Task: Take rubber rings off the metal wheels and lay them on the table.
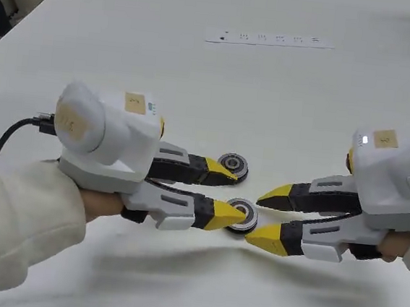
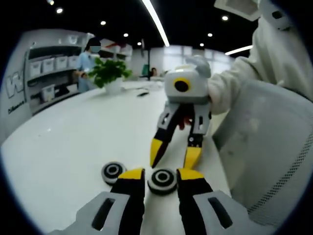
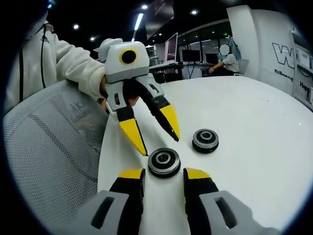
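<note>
Both released | left claw (image 1: 238, 194) and right claw (image 1: 253, 218) flank near wheel (image 1: 242, 215) on table (image 1: 197, 80) | I'd judge: clamp wheel with one; peel rubber ring (image 3: 164, 174) with other

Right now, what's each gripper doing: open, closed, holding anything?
Left gripper: open, holding nothing.
Right gripper: open, holding nothing.
Both sets of fingers point at the same wheel.

Wheels (image 3: 164, 162) glossy metal, black rubber rings (image 3: 151, 165); table (image 3: 244, 122) matt white.
</note>
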